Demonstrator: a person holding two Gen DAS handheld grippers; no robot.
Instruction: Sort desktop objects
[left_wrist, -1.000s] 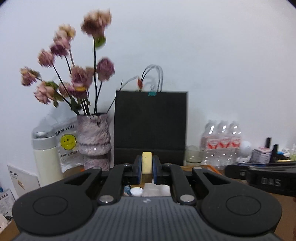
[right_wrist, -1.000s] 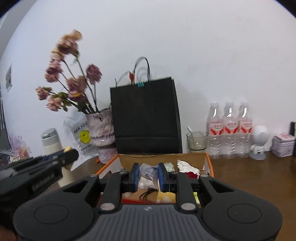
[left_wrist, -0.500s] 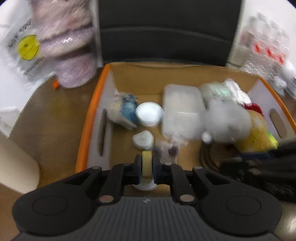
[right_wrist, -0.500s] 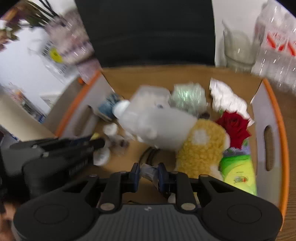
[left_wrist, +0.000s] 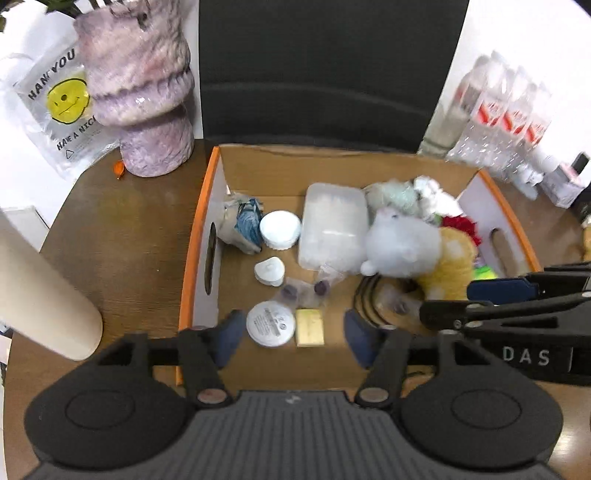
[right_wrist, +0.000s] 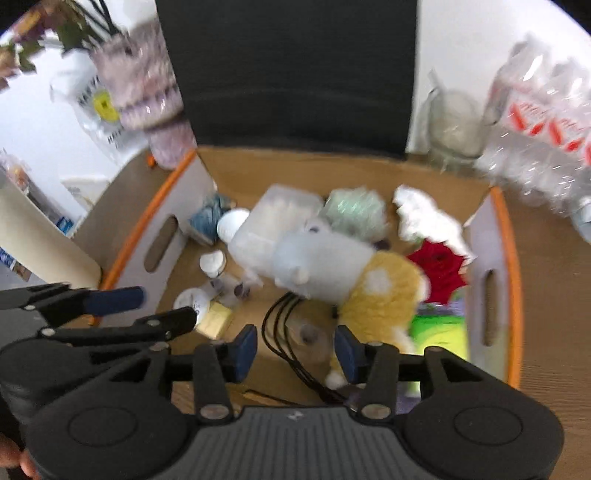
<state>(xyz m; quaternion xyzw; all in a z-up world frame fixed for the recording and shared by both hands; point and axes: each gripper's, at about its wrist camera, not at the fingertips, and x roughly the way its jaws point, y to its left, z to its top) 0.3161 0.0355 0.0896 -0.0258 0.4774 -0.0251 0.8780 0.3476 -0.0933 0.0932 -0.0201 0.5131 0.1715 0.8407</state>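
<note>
Cardboard box (left_wrist: 207, 236) on the wooden surface (left_wrist: 122, 236) already holds most items. Left hand-held gripper (left_wrist: 291, 338), jaws opening, empty above a yellow block (left_wrist: 310, 326) lying inside; right hand-held gripper (right_wrist: 295, 349) likewise opening, empty. Bottles (left_wrist: 506, 122) remain outside.

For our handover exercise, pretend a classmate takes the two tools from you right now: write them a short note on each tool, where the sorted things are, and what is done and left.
Left tool: jaws opening, nothing gripped; the pale yellow rectangular block lies free in the orange-edged cardboard box, beside a round white labelled lid.
Right tool: jaws opening over the box floor, above a small clear blurred item and black cables; no pad touches anything.
Done: both tools have nothing left in them.
Left: I cannot see what loose things remain on the brown wooden desk; look, then continue.
</note>
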